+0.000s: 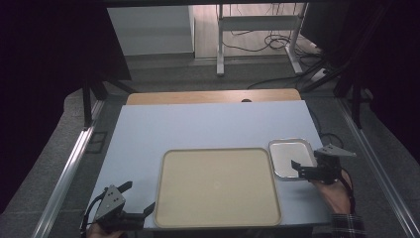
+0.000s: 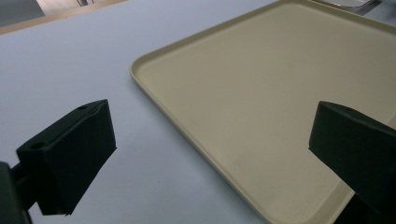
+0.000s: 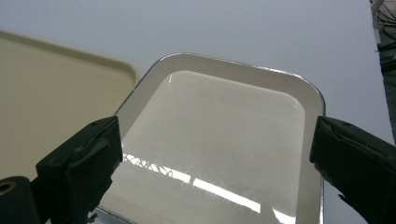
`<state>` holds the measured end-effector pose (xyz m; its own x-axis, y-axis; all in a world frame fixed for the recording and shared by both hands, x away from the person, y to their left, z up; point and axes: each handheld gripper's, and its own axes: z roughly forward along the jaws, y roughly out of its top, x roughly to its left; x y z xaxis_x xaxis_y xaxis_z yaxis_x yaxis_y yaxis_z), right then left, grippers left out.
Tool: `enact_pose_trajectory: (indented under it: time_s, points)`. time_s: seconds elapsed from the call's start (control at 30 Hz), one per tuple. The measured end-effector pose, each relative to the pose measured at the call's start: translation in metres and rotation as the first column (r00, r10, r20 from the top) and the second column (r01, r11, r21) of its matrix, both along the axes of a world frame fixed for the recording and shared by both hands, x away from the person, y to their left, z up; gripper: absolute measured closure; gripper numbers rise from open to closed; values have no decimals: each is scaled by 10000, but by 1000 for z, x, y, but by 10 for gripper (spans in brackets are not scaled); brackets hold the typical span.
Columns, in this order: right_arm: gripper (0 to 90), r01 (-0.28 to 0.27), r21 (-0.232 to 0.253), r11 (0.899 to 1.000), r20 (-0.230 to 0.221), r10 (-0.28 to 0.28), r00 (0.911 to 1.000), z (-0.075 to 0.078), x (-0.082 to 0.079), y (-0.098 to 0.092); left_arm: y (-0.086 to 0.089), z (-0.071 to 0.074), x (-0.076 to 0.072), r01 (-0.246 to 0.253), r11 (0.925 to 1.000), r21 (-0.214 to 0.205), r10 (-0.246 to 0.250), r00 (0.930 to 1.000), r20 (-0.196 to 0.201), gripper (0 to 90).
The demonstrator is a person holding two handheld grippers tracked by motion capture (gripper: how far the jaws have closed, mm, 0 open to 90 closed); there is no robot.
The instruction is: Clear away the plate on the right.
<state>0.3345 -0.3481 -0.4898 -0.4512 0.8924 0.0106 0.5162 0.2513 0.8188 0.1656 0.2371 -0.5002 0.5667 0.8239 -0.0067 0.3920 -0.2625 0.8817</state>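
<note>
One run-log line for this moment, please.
left gripper: open, at large beige plastic tray corner | right gripper: open over small shiny metal tray | both trays empty

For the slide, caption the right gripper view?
Open right claw poised over the near end of the empty steel tray, beige tray beside it.

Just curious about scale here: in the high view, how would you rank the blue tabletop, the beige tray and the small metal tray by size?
1. Blue tabletop, clearly the largest.
2. Beige tray, lying on it.
3. Metal tray, much the smallest, beside the beige tray's right edge, under the open right hand-held gripper.
</note>
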Motion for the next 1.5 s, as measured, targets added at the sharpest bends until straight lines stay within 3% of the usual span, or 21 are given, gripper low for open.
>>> enact_pose_trajectory:
  time_s: [0.2, 0.53, 0.63, 0.73, 1.0, 1.03, 1.13, 1.17, 1.43, 1.5]
  points:
    - [28, 147, 249, 9996, -46, -145, 9999, 3, 5, -5, 0, 0, 0, 9, 10000, 20, -9, 10000, 9, 3]
    - [141, 1019, 249, 9945, -523, -1005, 9936, 3, 16, -19, 0, 0, 0, 31, 10000, 32, -31, 10000, 16, 4]
    - [243, 1613, 208, 9867, -875, -1589, 9834, 3, 21, -28, -1, 0, 0, 38, 10000, 35, -38, 10000, 14, 5]
    - [326, 1853, 203, 9825, -1068, -1822, 9774, 2, 23, -36, 0, 0, 0, 37, 10000, 19, -37, 10000, 2, 5]
    - [493, 2049, 462, 9777, -1686, -1945, 9663, -1, 30, -46, -1, 0, 1, 50, 10000, 49, -50, 10000, 0, 7]
    - [539, 2167, 467, 9751, -2034, -2031, 9578, -4, 34, -47, -1, 0, 1, 50, 10000, 49, -49, 10000, -2, 7]
    - [577, 2200, 574, 9738, -2356, -2009, 9509, -8, 37, -49, -1, 0, 1, 50, 10000, 54, -50, 10000, 0, 7]
    - [625, 2290, 687, 9710, -2661, -2034, 9422, -11, 40, -51, -1, 0, 1, 51, 10000, 57, -51, 10000, -2, 7]
    - [822, 2267, 1128, 9674, -3262, -1795, 9281, -19, 47, -57, -1, 0, 1, 58, 9999, 106, -58, 10000, -3, 8]
    - [863, 2348, 1496, 9605, -3434, -1723, 9232, -19, 48, -58, -1, 0, 1, 62, 9999, 112, -62, 10000, -1, 9]
